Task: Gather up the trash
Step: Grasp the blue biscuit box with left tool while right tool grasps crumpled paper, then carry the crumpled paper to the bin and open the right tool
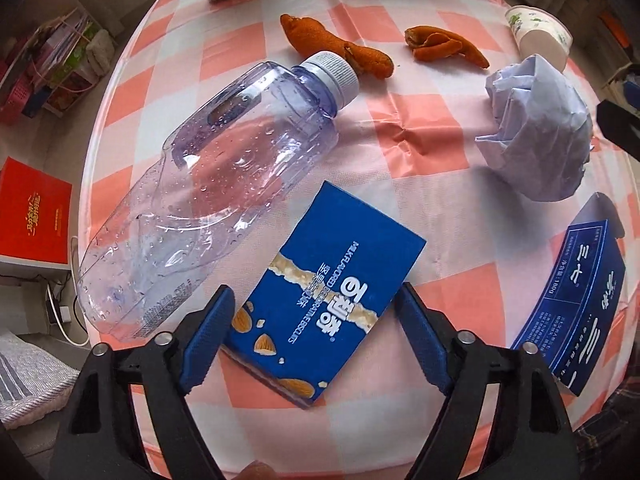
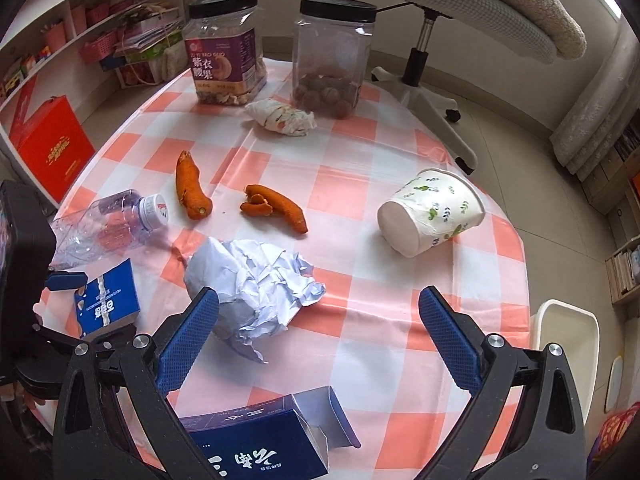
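My left gripper [image 1: 316, 312] is open, its blue pads on either side of a blue biscuit box [image 1: 332, 280] that lies flat on the checked tablecloth; the pads sit close to the box edges. An empty clear plastic bottle [image 1: 208, 192] lies just left of it. My right gripper [image 2: 316, 316] is open and empty above the table, with a crumpled white paper ball [image 2: 256, 284] beside its left pad. Two orange peels [image 2: 192, 188] [image 2: 276, 206], a tipped paper cup [image 2: 432, 212], a wadded tissue [image 2: 280, 118] and a dark blue opened carton [image 2: 264, 440] also lie on the cloth.
Two black-lidded jars [image 2: 226, 48] [image 2: 332, 56] stand at the table's far edge. An office chair [image 2: 432, 20] stands beyond the table. A white bin [image 2: 568, 332] sits on the floor at the right. Shelves and a red box [image 2: 52, 144] are at the left.
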Demonstrator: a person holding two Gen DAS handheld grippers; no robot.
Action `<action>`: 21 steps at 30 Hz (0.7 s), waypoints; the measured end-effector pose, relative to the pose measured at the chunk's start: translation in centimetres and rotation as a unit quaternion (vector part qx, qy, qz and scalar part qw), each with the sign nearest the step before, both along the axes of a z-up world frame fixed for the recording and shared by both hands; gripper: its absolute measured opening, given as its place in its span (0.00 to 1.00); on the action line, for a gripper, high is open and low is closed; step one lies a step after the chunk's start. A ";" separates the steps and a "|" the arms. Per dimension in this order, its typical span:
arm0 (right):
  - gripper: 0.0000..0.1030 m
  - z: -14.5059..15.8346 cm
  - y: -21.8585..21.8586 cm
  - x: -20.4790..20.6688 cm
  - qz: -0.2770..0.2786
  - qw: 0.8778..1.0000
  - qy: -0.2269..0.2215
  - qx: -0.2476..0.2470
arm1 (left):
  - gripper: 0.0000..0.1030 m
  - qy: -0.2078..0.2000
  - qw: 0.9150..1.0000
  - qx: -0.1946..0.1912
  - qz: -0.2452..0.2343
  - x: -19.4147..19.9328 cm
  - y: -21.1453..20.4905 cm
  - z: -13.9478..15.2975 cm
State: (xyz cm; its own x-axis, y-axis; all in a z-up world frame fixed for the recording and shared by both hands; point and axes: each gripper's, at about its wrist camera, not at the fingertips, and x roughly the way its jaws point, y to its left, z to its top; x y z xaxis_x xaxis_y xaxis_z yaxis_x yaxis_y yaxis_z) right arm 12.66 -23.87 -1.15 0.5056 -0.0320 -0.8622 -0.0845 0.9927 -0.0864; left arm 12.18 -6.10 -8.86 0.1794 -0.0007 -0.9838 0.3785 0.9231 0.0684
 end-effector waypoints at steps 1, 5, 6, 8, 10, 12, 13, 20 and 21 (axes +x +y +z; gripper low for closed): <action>0.93 -0.2 0.4 0.2 0.014 1.000 0.004 -0.003 | 0.63 0.002 1.000 0.000 -0.006 -0.1 -0.2 0.2; 0.93 -1.1 1.8 1.0 0.051 0.998 0.021 0.000 | 0.58 0.007 1.000 -0.003 -0.015 -1.3 -0.2 0.4; 0.93 -1.4 2.0 1.2 0.058 0.998 0.025 0.000 | 0.58 0.008 1.000 -0.005 -0.011 -1.5 -0.1 0.6; 0.93 -2.0 2.7 1.4 0.071 0.997 0.036 -0.002 | 0.58 0.008 1.000 -0.005 -0.005 -2.1 0.4 1.0; 0.93 -2.5 3.3 1.7 0.078 0.996 0.042 -0.005 | 0.58 0.000 1.000 -0.008 -0.004 -2.9 0.7 2.0; 0.90 -2.9 3.7 2.0 0.081 0.996 0.045 -0.004 | 0.58 -0.007 1.000 -0.016 -0.002 -3.8 1.1 3.3; 0.87 -3.1 3.9 2.2 0.081 0.996 0.047 -0.001 | 0.58 -0.012 1.000 -0.017 -0.001 -3.9 1.4 4.0; 0.48 -2.9 3.5 2.3 0.053 0.995 0.057 0.065 | 0.58 -0.075 0.995 -0.049 0.044 -4.5 3.3 8.7; 0.48 -2.4 3.3 2.1 0.048 0.995 0.049 0.074 | 0.58 -0.083 0.994 -0.053 0.057 -4.4 3.4 9.1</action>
State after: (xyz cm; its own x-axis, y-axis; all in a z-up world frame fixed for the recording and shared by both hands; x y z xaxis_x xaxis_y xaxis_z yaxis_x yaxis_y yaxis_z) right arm 14.78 -20.55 -3.54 0.4144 0.1427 -0.8989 -0.1807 0.9809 0.0724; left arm 7.76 -2.66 0.27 0.3446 -0.0725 -0.9360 0.2633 0.9645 0.0223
